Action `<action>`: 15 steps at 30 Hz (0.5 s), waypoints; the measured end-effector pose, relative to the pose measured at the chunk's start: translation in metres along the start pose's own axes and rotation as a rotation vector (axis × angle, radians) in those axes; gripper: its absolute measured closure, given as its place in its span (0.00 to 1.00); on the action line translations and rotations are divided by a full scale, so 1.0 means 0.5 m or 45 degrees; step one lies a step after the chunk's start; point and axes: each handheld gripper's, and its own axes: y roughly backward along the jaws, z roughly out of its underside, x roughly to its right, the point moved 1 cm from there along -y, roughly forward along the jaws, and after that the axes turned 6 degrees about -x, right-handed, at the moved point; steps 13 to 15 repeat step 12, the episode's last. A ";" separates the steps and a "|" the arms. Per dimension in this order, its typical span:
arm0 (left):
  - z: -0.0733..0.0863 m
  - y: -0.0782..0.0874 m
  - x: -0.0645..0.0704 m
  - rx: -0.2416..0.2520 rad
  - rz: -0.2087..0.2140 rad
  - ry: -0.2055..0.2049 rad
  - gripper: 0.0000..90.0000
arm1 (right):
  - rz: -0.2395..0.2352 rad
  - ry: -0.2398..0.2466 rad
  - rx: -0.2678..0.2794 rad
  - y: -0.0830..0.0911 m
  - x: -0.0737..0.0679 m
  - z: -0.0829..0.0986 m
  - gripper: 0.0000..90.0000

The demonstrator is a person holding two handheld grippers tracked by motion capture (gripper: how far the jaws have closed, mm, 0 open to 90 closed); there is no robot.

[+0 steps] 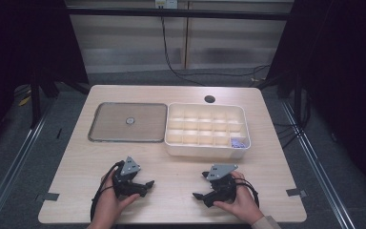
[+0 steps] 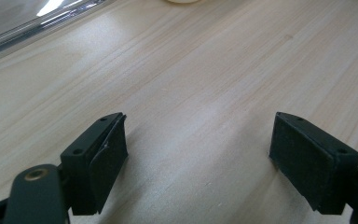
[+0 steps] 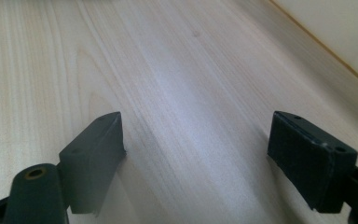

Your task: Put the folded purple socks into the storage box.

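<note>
1. Table (image 1: 181, 191): pale wood, rounded corners, grain running left to right. Up close the top (image 2: 205, 70) is clean with a bit of glare.
2. Hole (image 1: 209, 99): small, dark and round, near the table's far edge, a little right of centre.
3. Tape (image 1: 49, 196): one grey piece at the near left corner, another (image 1: 296, 192) at the near right edge.
4. Cable (image 1: 169, 62): black, hangs down the far wall and trails right across the floor.
5. Wall (image 1: 124, 43): pale panels behind the table.
6. Rails: one metal rail (image 1: 14, 167) on the floor to the left, another (image 1: 314, 167) to the right.
7. Curtains (image 1: 19, 38): dark, on both sides.
8. More cables (image 1: 286, 129) on the floor, right of the table.
</note>
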 end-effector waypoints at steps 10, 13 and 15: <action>0.000 0.000 0.000 0.000 0.001 0.000 0.20 | -0.003 -0.003 0.000 0.000 0.000 0.000 0.20; 0.000 0.000 0.000 0.000 0.001 0.000 0.20 | -0.010 0.000 0.004 0.000 0.001 0.000 0.20; 0.000 0.000 0.000 0.000 0.001 0.000 0.20 | -0.010 0.000 0.004 0.000 0.001 0.000 0.20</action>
